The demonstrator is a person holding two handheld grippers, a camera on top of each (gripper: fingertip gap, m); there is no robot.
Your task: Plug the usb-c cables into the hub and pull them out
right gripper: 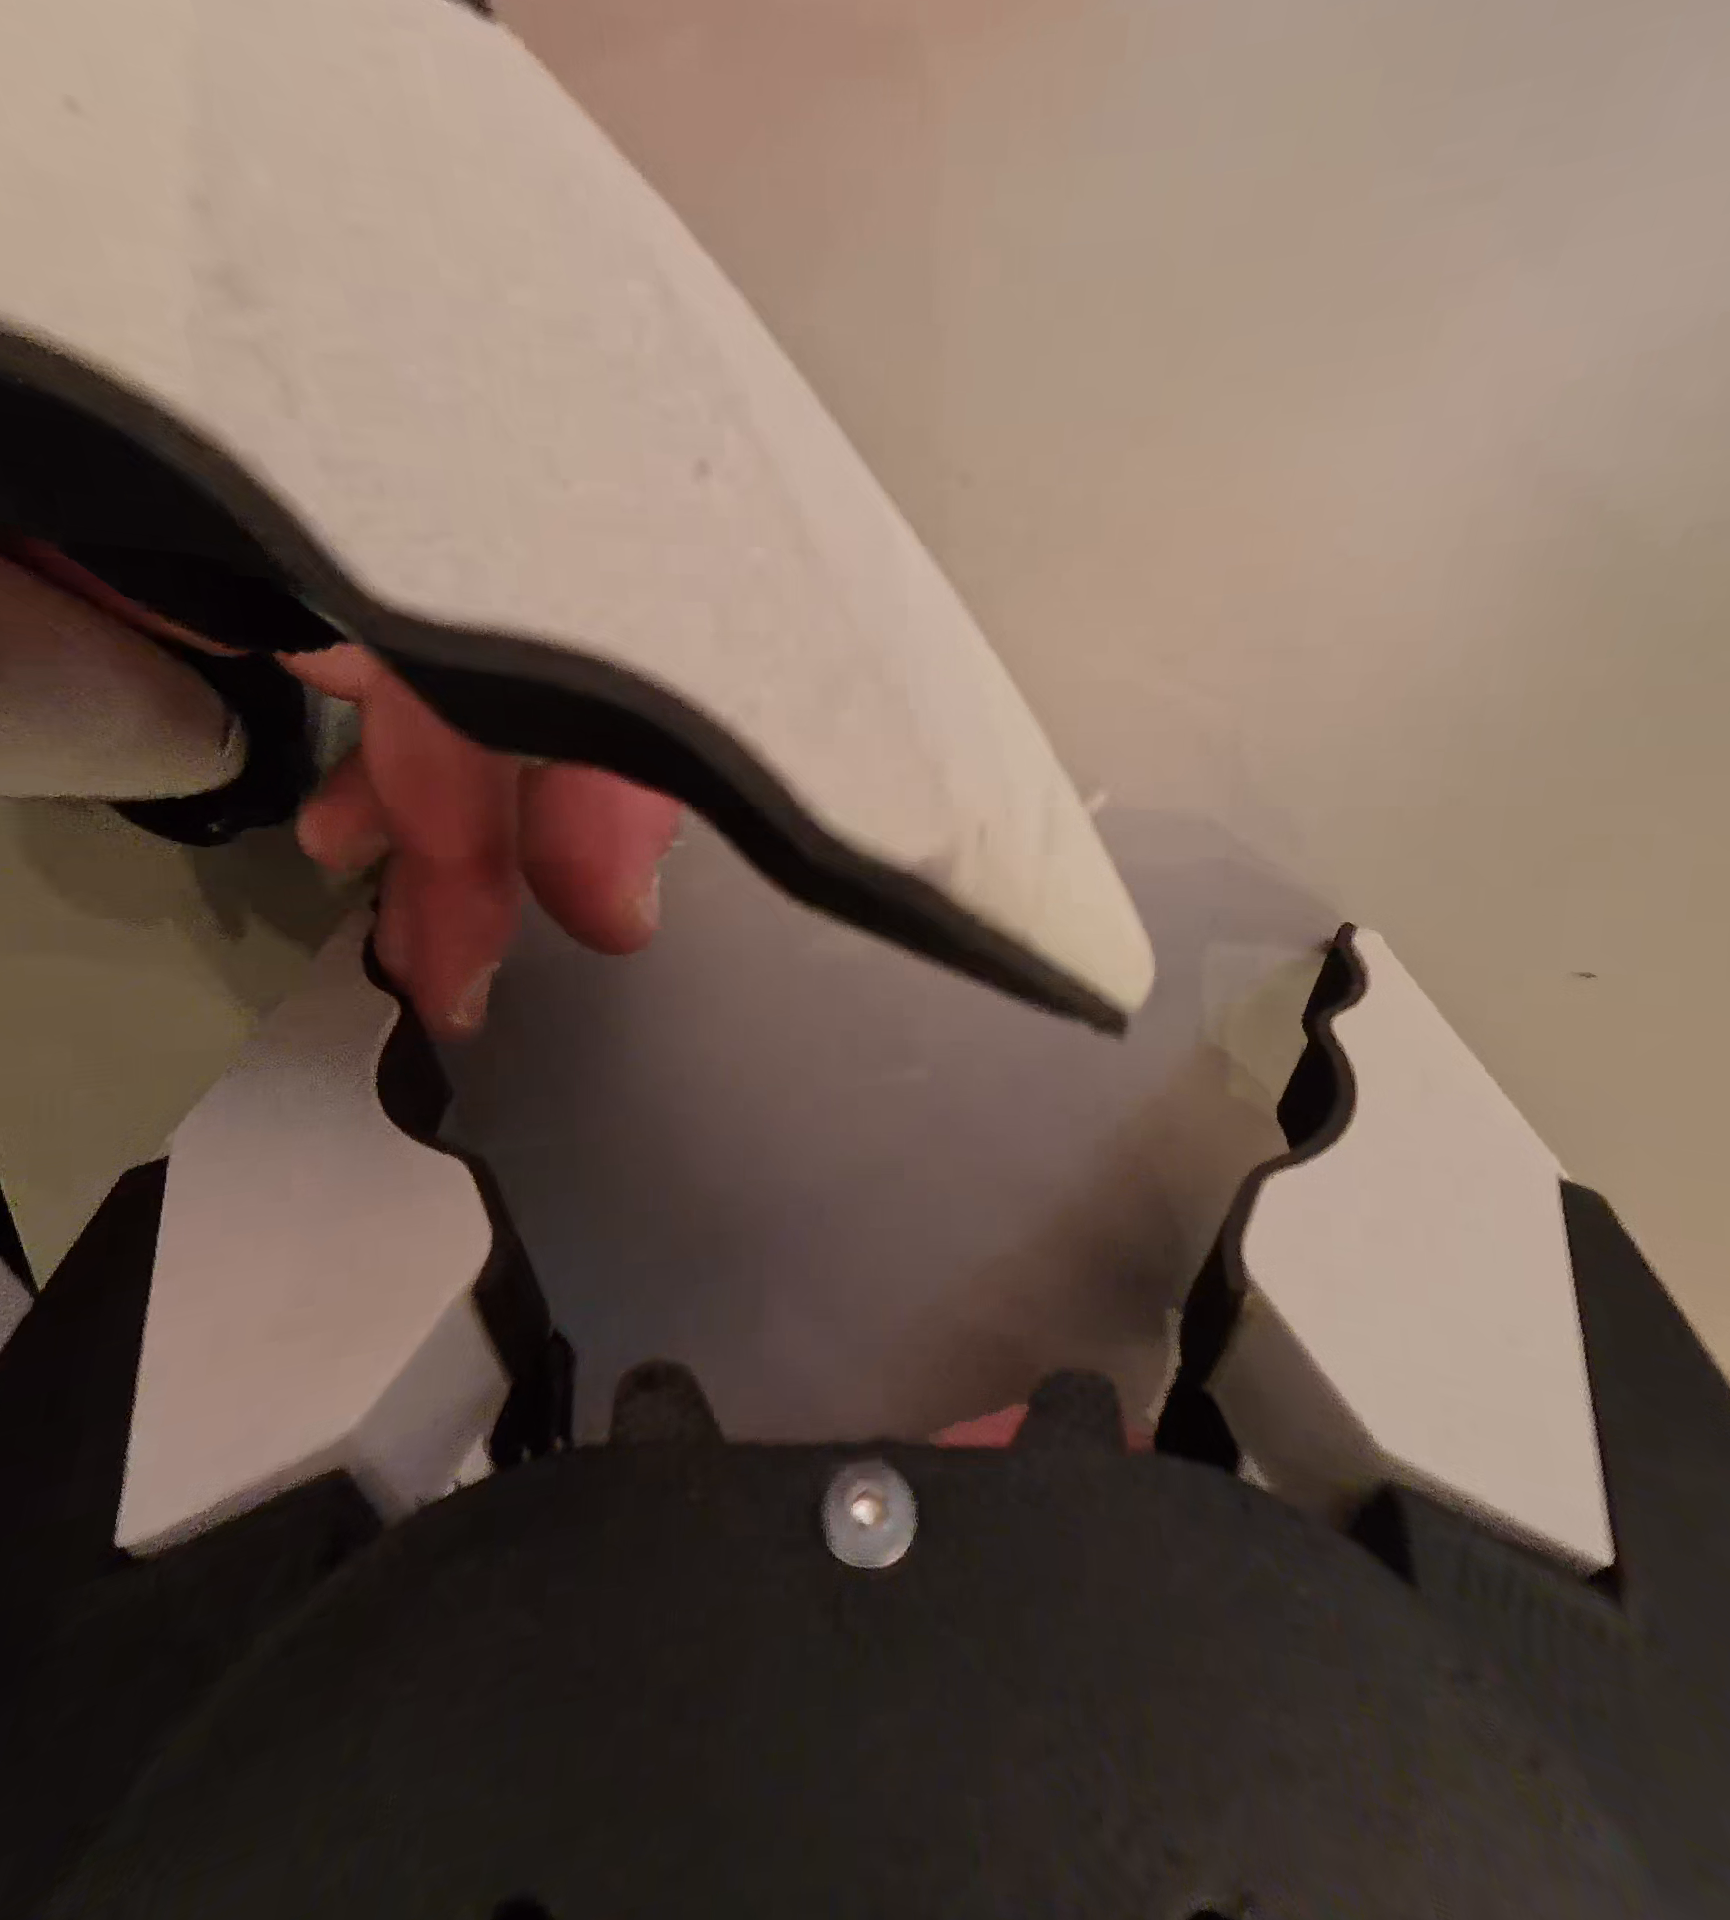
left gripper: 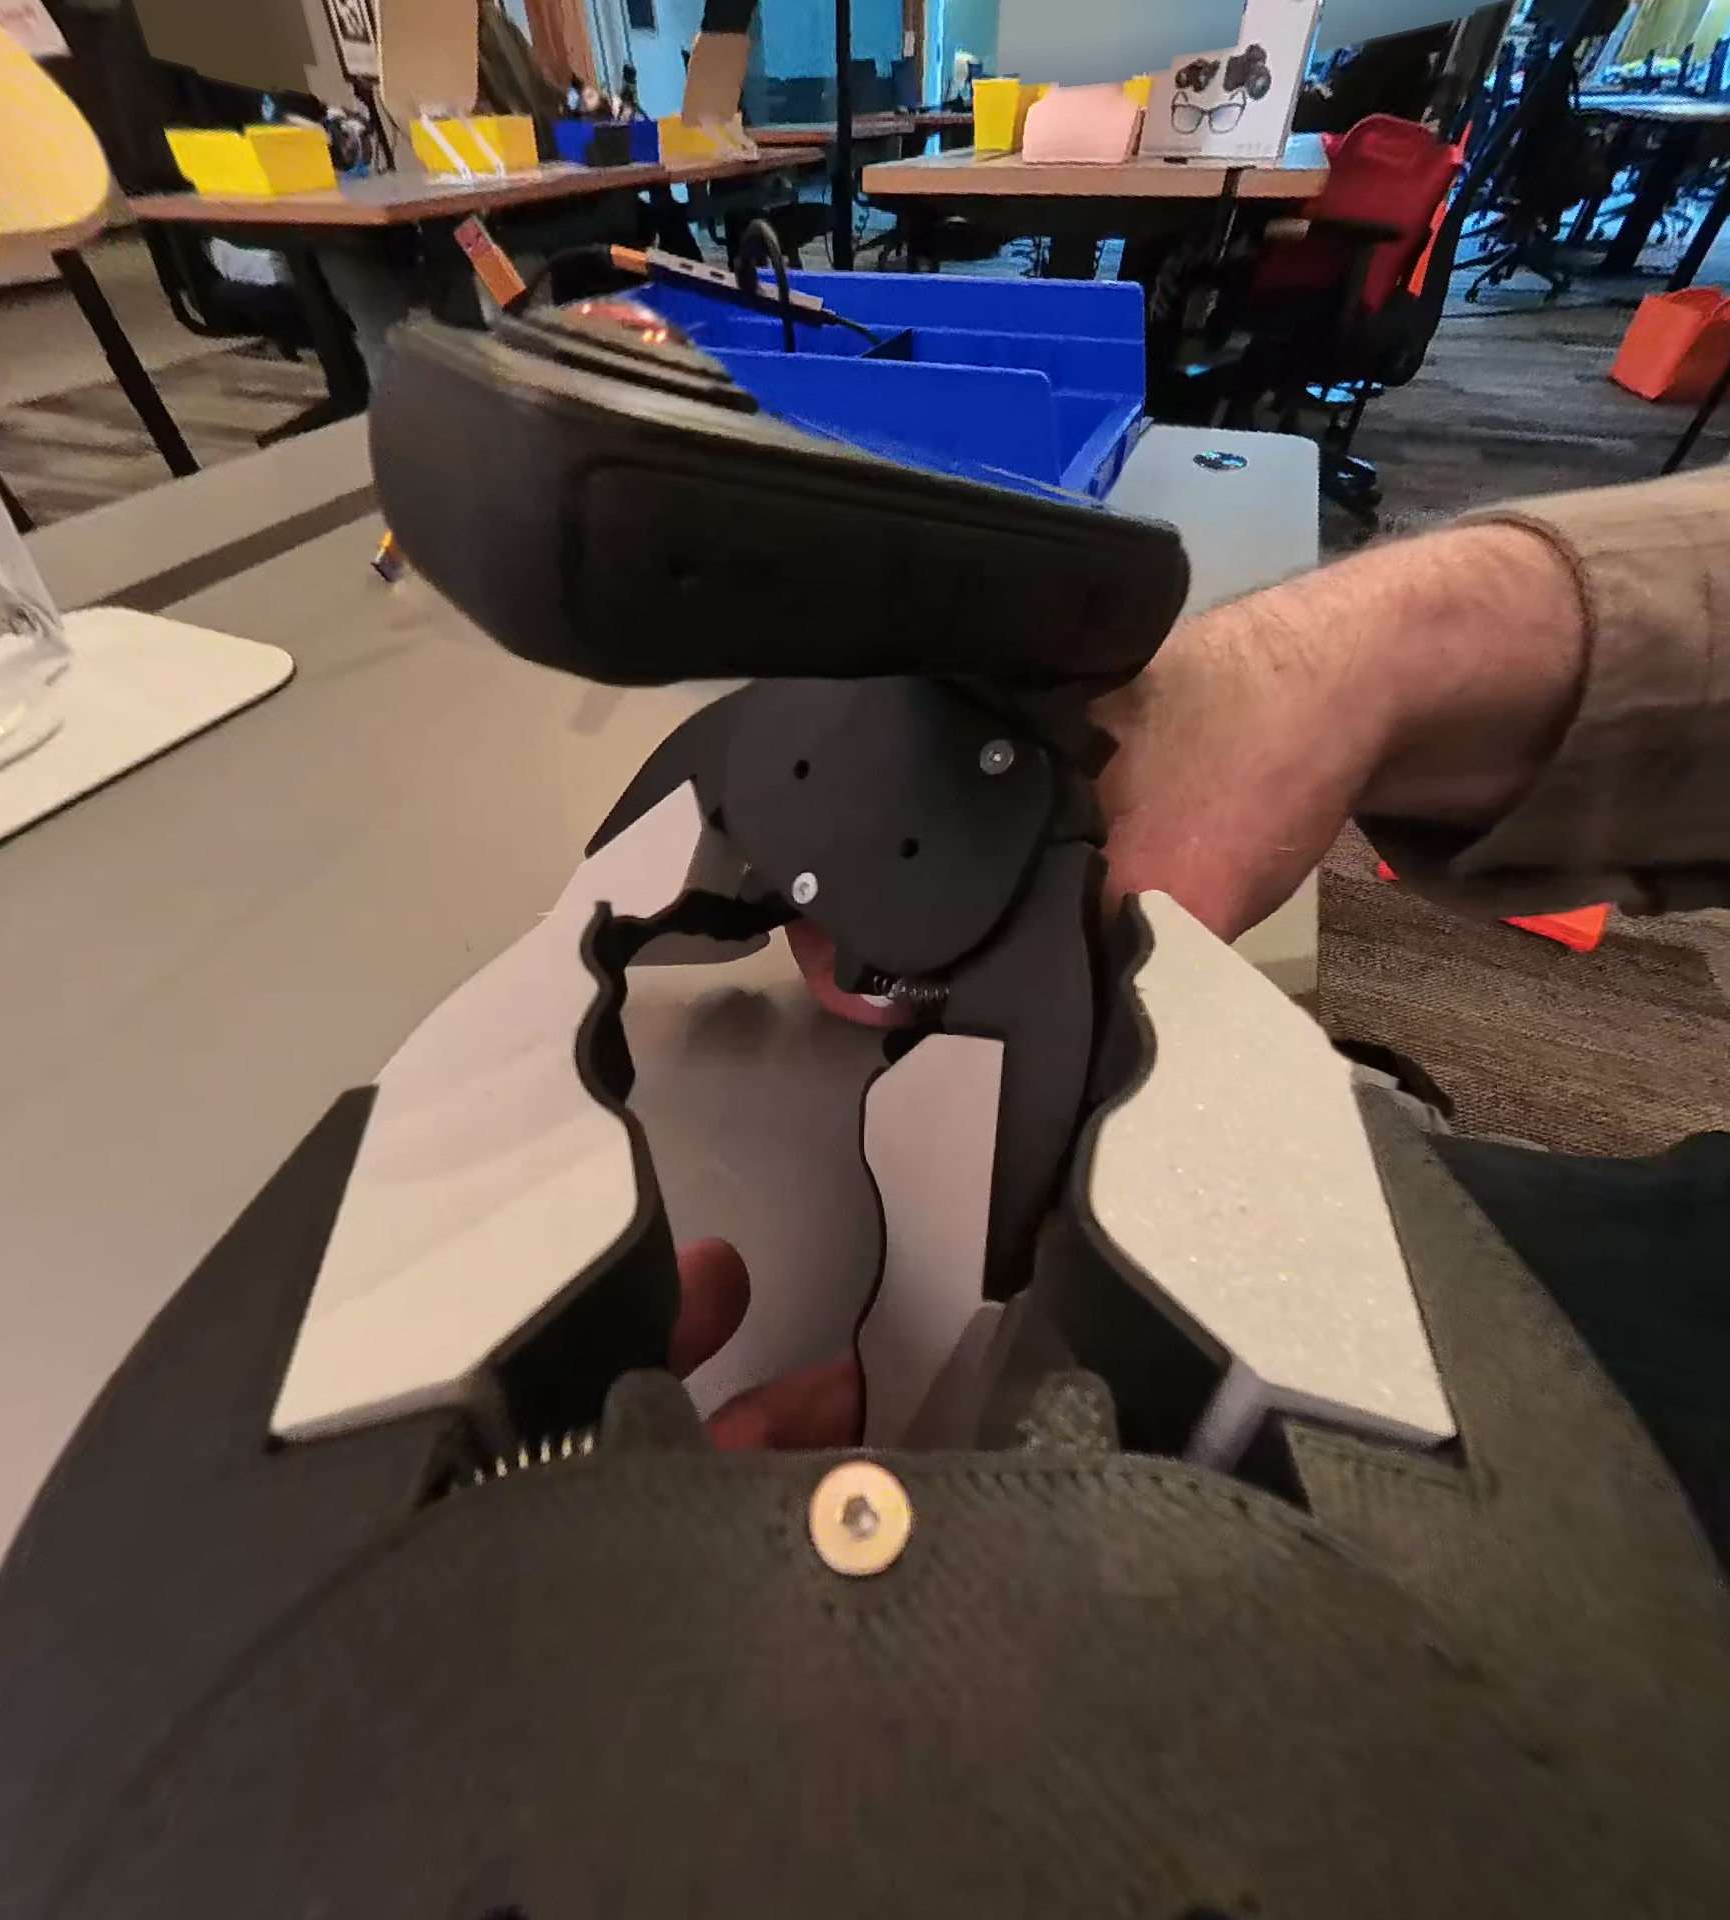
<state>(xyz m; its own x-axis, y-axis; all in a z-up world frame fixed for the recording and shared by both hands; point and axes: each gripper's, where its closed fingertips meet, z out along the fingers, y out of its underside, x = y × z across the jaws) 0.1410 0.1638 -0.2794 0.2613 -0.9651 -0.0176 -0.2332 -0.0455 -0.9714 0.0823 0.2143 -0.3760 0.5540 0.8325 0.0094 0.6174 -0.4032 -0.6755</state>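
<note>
Both tools sit wide open and hold nothing; the left tool [left gripper: 861,987] points at the right tool [right gripper: 861,1039]; the hub [left gripper: 736,283] and cables [left gripper: 570,260] rest far off on the blue bin [left gripper: 944,353]; the tools might bump, being so close.

A plain grey matte tabletop [left gripper: 144,1039] fills the left and middle of the left wrist view. A flat white rounded-corner stand base [left gripper: 113,717] lies on it at left; a blue plastic divided bin [left gripper: 954,384] sits at the upper centre.
</note>
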